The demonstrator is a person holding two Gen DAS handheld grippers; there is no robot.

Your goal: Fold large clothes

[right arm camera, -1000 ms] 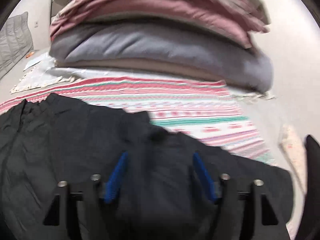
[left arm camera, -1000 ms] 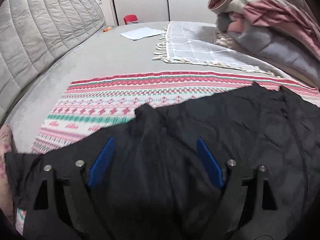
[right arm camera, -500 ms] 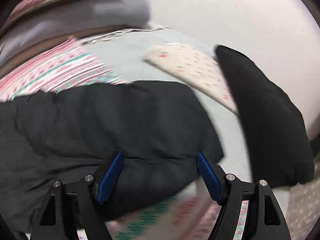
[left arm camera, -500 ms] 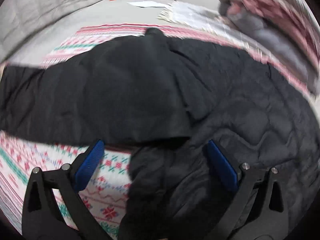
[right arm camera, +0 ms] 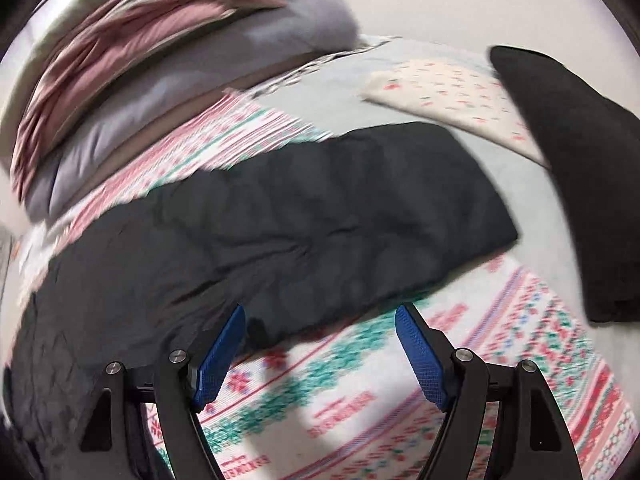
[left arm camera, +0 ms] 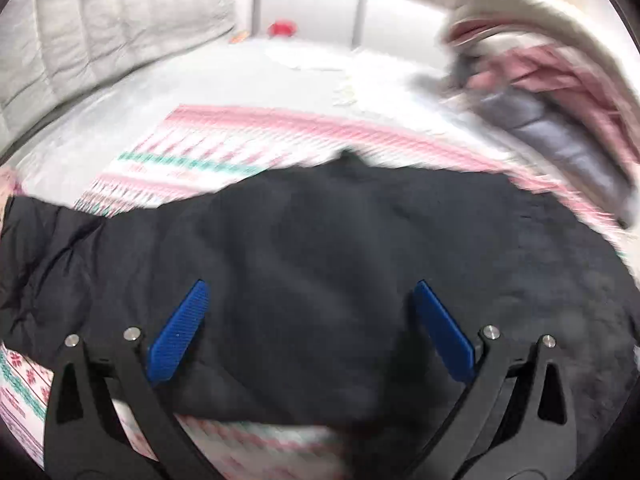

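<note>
1. The black quilted jacket (left arm camera: 320, 280) lies spread across the middle of both views on a patterned blanket (right arm camera: 360, 400). One sleeve appears to be folded over the body, so I judge the fold part done.
2. The left gripper (left arm camera: 308, 332) stands wide open over the jacket, gripping nothing.
3. The right gripper (right arm camera: 320, 352) is open too, empty, over the sleeve (right arm camera: 360, 208) edge and blanket.
4. The next move probably calls for pinching that outstretched sleeve near its cuff.
5. The jacket looks puffy, matte and stitched; the blanket is a flat knit-style print.
</note>
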